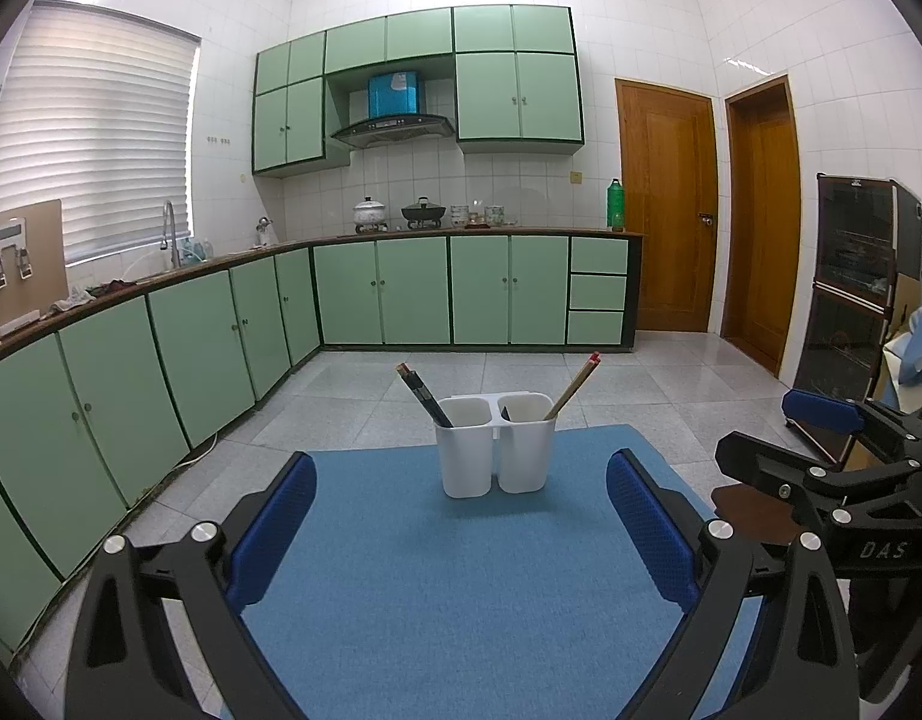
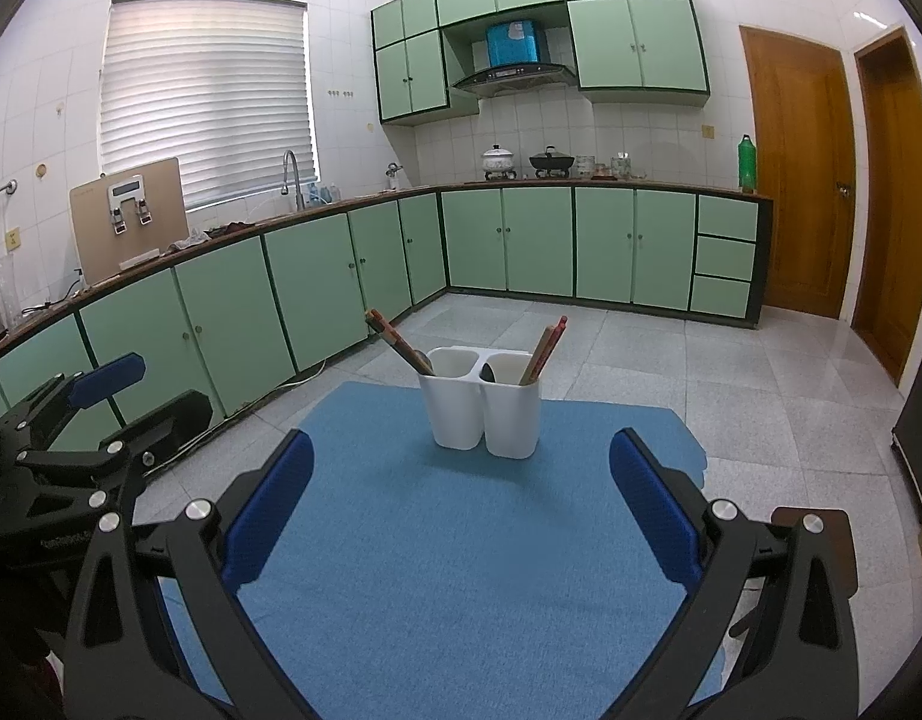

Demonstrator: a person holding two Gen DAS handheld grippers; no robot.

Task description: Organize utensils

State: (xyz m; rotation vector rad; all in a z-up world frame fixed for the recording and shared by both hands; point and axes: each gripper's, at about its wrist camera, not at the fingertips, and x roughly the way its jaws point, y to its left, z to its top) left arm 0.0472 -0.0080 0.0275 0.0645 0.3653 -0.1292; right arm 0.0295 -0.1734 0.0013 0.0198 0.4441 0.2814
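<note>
Hovering both tongs, left (image 1: 461, 531) and right (image 2: 461, 513), spread wide, empty; approach holder (image 1: 494, 444) straight, pinch chopsticks (image 1: 572, 387) high.

Blue mat (image 1: 461, 570) on the worktop lies bare between both sets of wide-spread jaws and the white holder (image 1: 494, 450). Holder stands alone mid-mat. Dark chopsticks (image 1: 424, 394) lean out left, light chopsticks (image 1: 572, 385) right, obstructing approach from above at either side.

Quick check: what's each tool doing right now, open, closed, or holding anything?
Left tool: open, holding nothing, above the blue mat.
Right tool: open, holding nothing, above the same mat.
</note>
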